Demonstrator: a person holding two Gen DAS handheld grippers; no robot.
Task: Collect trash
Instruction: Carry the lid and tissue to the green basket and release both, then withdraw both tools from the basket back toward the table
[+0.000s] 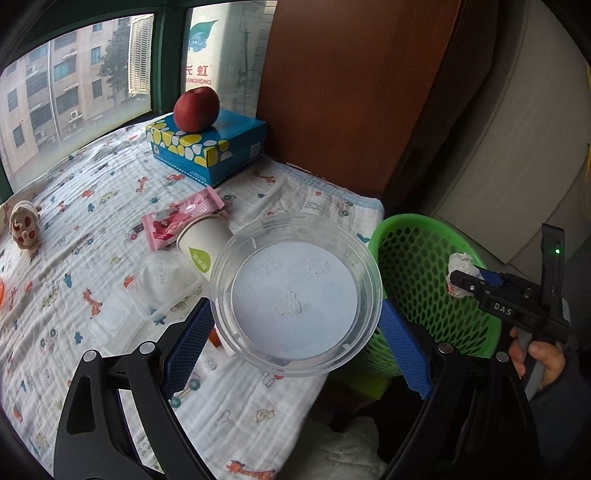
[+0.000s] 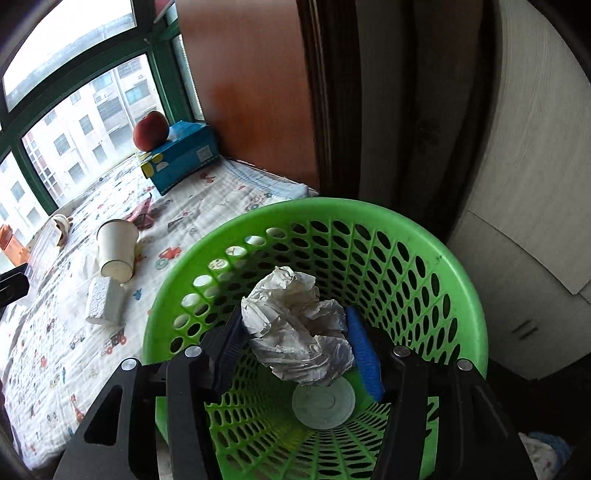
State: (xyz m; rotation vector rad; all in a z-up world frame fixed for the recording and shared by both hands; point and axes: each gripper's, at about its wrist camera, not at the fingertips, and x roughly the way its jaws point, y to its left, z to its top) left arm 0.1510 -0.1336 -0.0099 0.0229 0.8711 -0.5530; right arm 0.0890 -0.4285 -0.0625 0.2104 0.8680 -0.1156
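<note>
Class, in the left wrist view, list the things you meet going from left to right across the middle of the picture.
Small plush toy → pink snack wrapper → round clear plastic lid → green perforated plastic basket → crumpled white paper ball.

Soft grey daylight enters through the green-framed window (image 1: 74, 92) at the back and lights the printed white cloth (image 1: 92, 229) evenly, with only faint shadows. The upper window pane (image 2: 66, 33) in the right wrist view is blown out to white. Both fisheye pictures bend straight lines strongly, have dark corners, and are slightly soft towards the edges.
</note>
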